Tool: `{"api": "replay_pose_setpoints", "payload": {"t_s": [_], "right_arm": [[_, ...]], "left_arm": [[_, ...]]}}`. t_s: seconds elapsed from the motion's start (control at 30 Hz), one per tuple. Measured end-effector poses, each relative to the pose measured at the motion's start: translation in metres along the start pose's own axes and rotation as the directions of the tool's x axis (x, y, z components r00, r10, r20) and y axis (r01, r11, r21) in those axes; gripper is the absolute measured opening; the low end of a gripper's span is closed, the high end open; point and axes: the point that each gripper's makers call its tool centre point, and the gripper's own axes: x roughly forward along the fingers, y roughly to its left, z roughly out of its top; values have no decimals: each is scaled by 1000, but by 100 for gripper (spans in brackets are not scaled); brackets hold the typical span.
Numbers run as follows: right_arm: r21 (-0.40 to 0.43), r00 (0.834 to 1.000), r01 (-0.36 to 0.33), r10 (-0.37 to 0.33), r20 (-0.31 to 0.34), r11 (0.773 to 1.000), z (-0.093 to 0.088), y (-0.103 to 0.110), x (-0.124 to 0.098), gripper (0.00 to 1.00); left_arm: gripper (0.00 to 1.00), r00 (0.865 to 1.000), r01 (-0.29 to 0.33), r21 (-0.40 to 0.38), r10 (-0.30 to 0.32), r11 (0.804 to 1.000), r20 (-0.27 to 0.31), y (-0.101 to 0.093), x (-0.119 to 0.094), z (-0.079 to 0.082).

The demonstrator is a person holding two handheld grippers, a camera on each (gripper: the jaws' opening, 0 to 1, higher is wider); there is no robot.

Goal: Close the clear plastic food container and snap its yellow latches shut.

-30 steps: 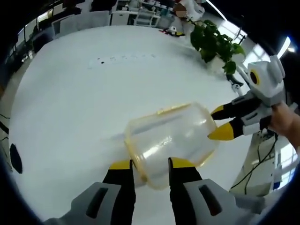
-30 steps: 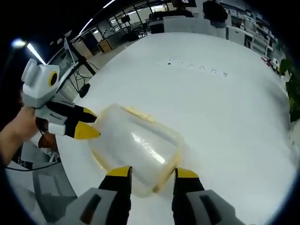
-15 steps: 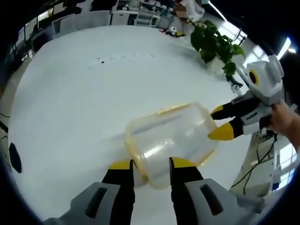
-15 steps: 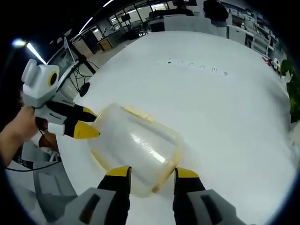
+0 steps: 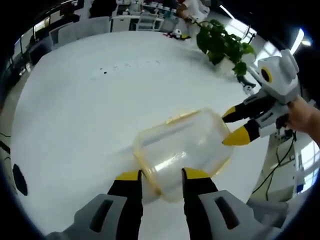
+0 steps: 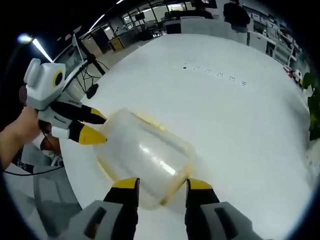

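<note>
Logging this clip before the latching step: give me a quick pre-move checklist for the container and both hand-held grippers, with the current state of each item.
1. Container resting on the white table: ok, it sits on the surface with bare table around it.
2. Lid seated on the container: cannot tell, the clear plastic blurs the seam.
3. Yellow latches snapped shut: cannot tell; yellow trim shows along the rim, its position is unclear.
4. Left hand-held gripper placed at the container: ok, its jaws straddle the near end with a gap between them.
5. Right hand-held gripper placed at the opposite end: ok, its jaws are apart at the container's edge.
6. Firm contact of the jaws on the plastic: cannot tell.
</note>
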Motion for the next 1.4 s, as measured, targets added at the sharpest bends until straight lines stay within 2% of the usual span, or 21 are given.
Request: {"api": "replay_pose_setpoints", "payload": {"t_s": [0.2,0.3,0.37,0.53,0.7,0.83,0.87,0.93,1.07,1.33,1.4], "right_arm": [[-49,1000,-4,4,1,999,1,2,-5,33],[-58,1000,-5,5,4,998,2,2,-7,33],[-72,1000,-5,5,-2,997,1,3,-8,33],[-115,1000,-1,0,-12,993,1,5,-11,33],[-156,999,-17,12,-30,988,1,10,-13,39],[-185,999,-14,6,-43,983,2,11,-17,36],[-198,999,-13,4,-44,980,3,12,-18,37],[-233,999,-14,1,-54,972,3,12,-20,37],[-287,998,-9,-11,-68,958,3,11,-22,37],[-371,996,-26,-7,-87,928,1,14,-23,38],[-399,996,-27,-11,-94,917,1,15,-24,39]], "left_arm": [[25,1000,-3,46,3,999,-8,2,-3,0],[24,1000,-8,107,10,994,-12,1,-6,0],[24,1000,-8,118,9,993,-9,0,-7,2],[24,1000,-5,211,6,977,-6,-4,-11,6],[26,1000,-6,261,10,965,-14,-4,-14,8],[26,1000,19,281,-11,960,-27,-6,-15,5],[26,999,26,292,-18,956,-31,-8,-15,4],[28,999,33,349,-18,936,-48,-9,-16,1],[29,998,38,366,-19,930,-55,-10,-18,1],[30,994,69,435,-25,898,-106,-12,-20,-3],[30,993,73,437,-26,896,-112,-13,-20,-2]]}}
